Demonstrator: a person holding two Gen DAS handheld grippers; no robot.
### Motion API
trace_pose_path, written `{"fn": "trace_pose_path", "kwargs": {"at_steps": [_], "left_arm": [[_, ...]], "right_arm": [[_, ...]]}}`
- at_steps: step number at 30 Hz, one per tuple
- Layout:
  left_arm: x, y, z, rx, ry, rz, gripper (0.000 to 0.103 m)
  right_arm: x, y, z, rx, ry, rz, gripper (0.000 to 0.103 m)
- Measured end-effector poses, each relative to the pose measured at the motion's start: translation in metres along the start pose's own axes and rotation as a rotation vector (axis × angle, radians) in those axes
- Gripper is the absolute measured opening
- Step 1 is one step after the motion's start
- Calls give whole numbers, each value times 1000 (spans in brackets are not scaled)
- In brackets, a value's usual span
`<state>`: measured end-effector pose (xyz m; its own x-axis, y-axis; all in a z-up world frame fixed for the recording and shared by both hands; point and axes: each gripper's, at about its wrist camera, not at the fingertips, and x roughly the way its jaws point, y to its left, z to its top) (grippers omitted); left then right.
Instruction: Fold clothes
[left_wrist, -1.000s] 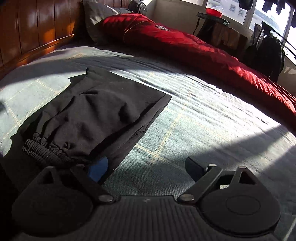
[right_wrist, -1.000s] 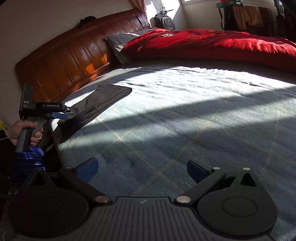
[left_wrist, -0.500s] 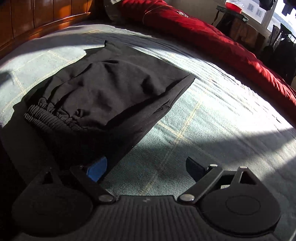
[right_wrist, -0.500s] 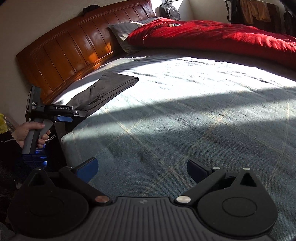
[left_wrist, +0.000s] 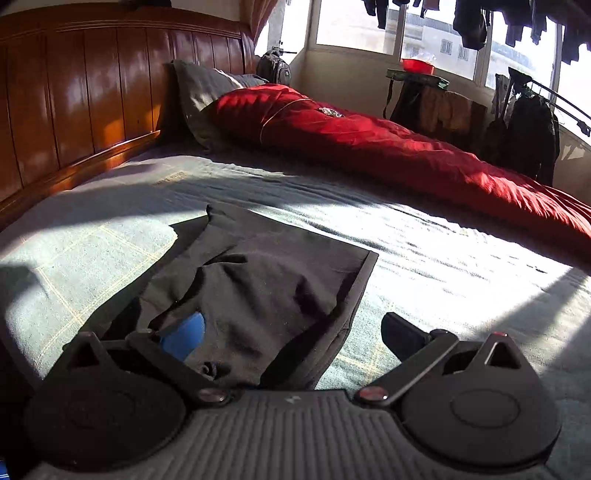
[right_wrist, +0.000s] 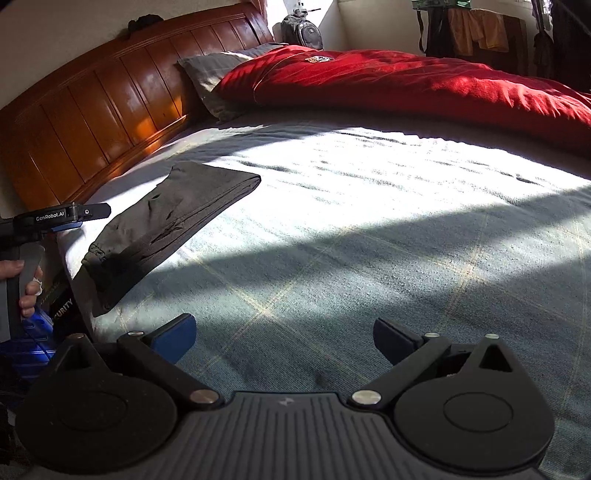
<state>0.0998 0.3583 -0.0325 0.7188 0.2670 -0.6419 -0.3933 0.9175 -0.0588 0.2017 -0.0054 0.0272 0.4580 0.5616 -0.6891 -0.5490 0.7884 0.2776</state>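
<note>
Black folded trousers (left_wrist: 280, 291) lie on the grey-green bed cover (left_wrist: 443, 280) near the bed's left edge, elastic cuff end towards me. My left gripper (left_wrist: 291, 334) is open and low at that near end; cloth lies between its fingers and bunches around the blue left pad (left_wrist: 183, 334). In the right wrist view the trousers (right_wrist: 177, 214) sit far left, with the left gripper (right_wrist: 70, 216) beside them in a person's hand (right_wrist: 22, 284). My right gripper (right_wrist: 284, 336) is open over bare cover, well apart from the trousers.
A red duvet (left_wrist: 388, 147) runs along the far side of the bed, with a grey pillow (left_wrist: 199, 96) against the wooden headboard (left_wrist: 92, 92). A backpack (left_wrist: 273, 68), a small table with a red bowl (left_wrist: 417, 66) and hanging clothes (left_wrist: 528, 129) stand by the windows.
My left gripper has dropped lower and tilted up at the trousers' cuff end, so cloth now sits between its fingers. The right gripper has shifted slightly and stays open.
</note>
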Motion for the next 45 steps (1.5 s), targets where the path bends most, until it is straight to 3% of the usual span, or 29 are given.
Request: {"fn": "trace_pose_path", "kwargs": {"at_steps": [6, 20, 29, 34, 40, 45], "left_arm": [[33, 14, -31, -15, 128, 3, 102], [35, 16, -47, 7, 150, -7, 102], [33, 31, -51, -91, 105, -57, 102], [35, 26, -49, -82, 107, -30, 102], [29, 11, -44, -62, 104, 59, 102], [7, -1, -41, -94, 54, 102, 102]], "right_arm": [[12, 16, 2, -24, 27, -13, 103], [31, 29, 2, -19, 55, 39, 103], [34, 37, 5, -48, 71, 56, 103], [33, 37, 6, -59, 80, 56, 103], [29, 32, 7, -67, 76, 60, 103], [22, 28, 7, -100, 73, 74, 103]]}}
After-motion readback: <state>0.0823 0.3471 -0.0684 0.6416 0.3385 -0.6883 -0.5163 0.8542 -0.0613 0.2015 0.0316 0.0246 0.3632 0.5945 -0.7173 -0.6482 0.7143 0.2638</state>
